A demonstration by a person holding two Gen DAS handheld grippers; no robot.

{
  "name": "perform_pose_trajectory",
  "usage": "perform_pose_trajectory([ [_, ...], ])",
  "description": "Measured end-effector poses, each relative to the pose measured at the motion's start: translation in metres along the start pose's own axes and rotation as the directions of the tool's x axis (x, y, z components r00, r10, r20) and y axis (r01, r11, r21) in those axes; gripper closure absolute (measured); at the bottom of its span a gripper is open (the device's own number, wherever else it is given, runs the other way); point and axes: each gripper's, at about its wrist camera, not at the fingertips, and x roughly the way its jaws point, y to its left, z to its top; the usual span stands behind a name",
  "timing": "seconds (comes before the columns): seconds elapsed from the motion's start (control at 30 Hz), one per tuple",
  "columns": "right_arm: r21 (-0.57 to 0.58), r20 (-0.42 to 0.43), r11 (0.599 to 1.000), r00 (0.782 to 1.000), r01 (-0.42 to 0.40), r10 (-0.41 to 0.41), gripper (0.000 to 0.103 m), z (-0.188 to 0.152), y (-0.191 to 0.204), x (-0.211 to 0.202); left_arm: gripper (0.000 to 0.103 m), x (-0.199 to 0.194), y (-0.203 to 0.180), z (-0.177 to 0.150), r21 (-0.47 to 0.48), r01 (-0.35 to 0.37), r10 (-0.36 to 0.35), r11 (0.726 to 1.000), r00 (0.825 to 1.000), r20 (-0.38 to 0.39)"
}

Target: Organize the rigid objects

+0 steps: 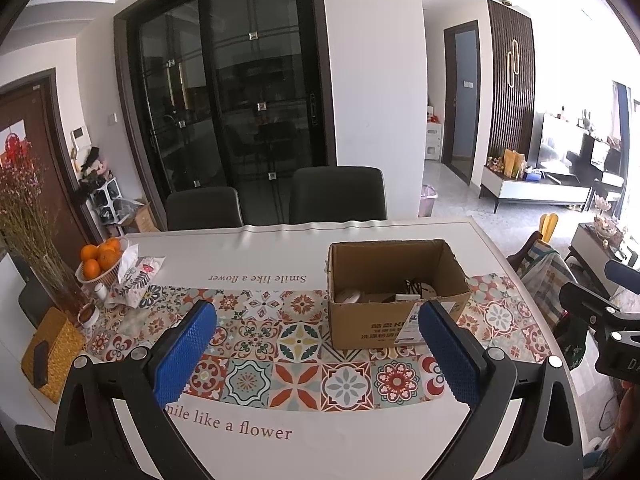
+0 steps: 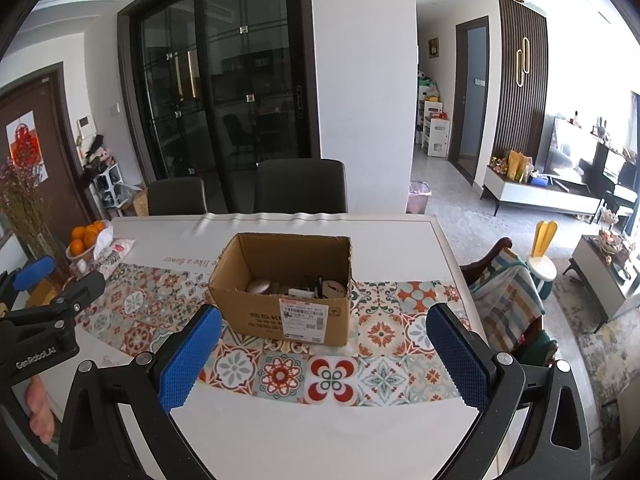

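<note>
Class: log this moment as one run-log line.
left gripper: open, empty | right gripper: open, empty | cardboard box: on table, holds items

A cardboard box stands on the tabletop, small items inside it. Two chairs stand behind the box; a fruit bowl sits far to its left.

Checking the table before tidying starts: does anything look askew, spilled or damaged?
Nothing stands out. The cardboard box sits upright and open on the table runner, items inside, nothing spilled around it.
</note>
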Motion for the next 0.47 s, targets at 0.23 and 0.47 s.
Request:
perform_pose_trajectory([
  [0.23,-0.002,-0.004,1.000,1.000,-0.002,0.002,0.001,-0.0018,0.0005,0.0006,0.000,0.0001,0.0002,-0.0006,0.002,0.000,0.000,1.000,1.000,0.000],
  [0.47,-0.007,-0.010,1.000,1.000,-0.007,0.007,0.001,-0.0035,0.0015,0.0028,0.000,0.0012,0.0022,-0.0025,0.000,-0.007,0.007,1.000,1.000,-0.008],
])
